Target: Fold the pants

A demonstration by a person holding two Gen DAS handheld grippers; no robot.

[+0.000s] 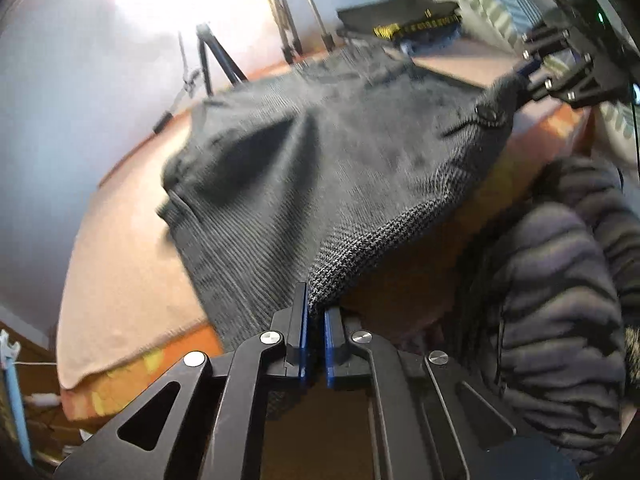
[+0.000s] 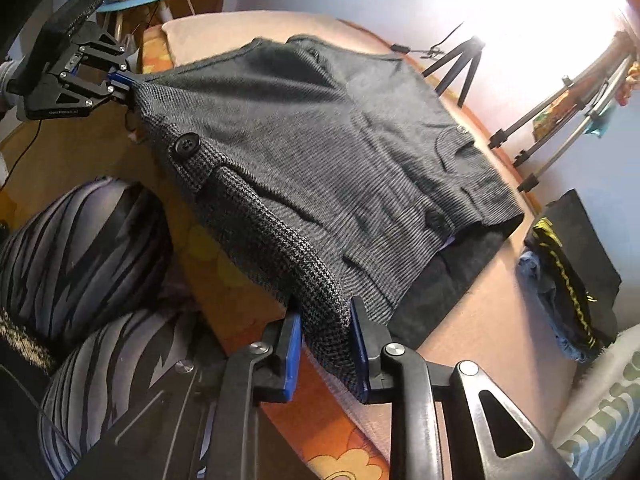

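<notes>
The pants (image 1: 320, 168) are dark grey ribbed knit with a coarser waistband and black buttons. They lie over a peach-covered bed (image 1: 120, 280), with the waistband edge lifted toward me. My left gripper (image 1: 316, 320) is shut on one corner of the waistband. It also shows in the right wrist view (image 2: 130, 84). My right gripper (image 2: 326, 344) grips the other waistband corner between its blue pads. It also shows in the left wrist view (image 1: 520, 76). The pants (image 2: 340, 160) are stretched between the two grippers.
A stack of folded clothes (image 2: 568, 280) lies on the bed at the far side. Tripods (image 2: 560, 112) stand beyond the bed by the wall. My striped-clad knees (image 2: 80, 240) are at the bed's near edge. A striped pillow (image 2: 600, 420) lies at the right.
</notes>
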